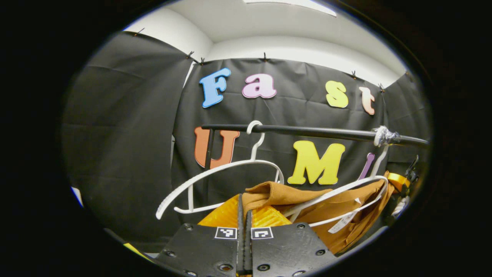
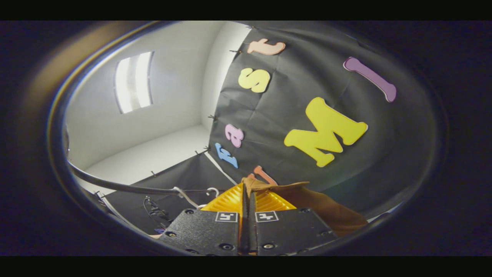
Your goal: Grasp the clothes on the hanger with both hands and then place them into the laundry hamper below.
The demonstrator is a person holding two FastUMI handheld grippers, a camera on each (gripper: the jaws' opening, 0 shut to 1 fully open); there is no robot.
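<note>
That brown garment [image 1: 342,207] half off its white hanger [image 1: 338,194] looks light and floppy, so both the left gripper [image 1: 244,204] and right gripper [image 2: 246,192], pinched closed on its fabric edges, seem sensibly placed.

Right gripper [image 2: 246,192] fingers pressed together on brown garment [image 2: 307,202] edge; black rail [image 2: 115,185] and white hanger hook [image 2: 212,190] off to the side.
</note>
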